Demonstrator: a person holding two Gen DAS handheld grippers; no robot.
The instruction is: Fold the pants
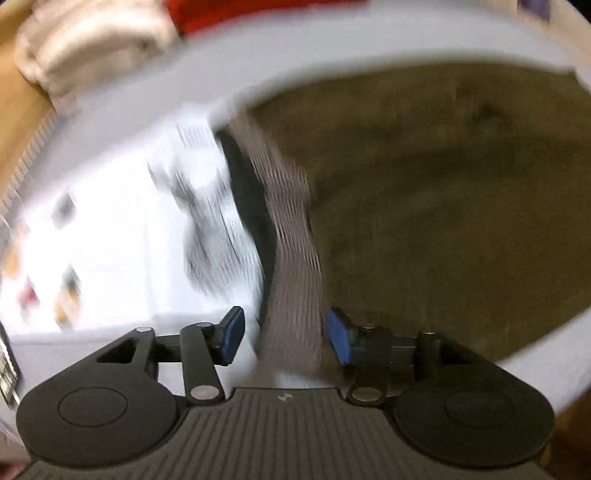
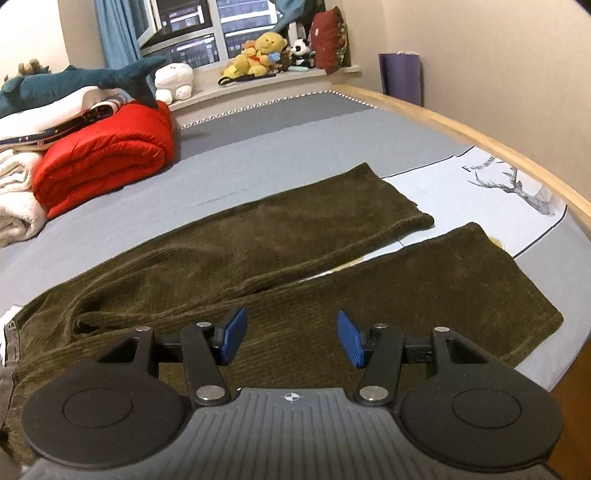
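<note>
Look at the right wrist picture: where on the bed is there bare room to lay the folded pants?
Free: the grey sheet between the red quilt and the olive pants, running up to the windowsill. Crowded: the far left corner, piled with the quilt, white blankets and a plush shark.

Home bedroom: bed (image 2: 295,122) with grey sheet, wooden frame; folded red quilt (image 2: 107,155); plush toys (image 2: 258,51) on windowsill; shark plush (image 2: 85,79); blue curtain (image 2: 116,33) (dark outside).
</note>
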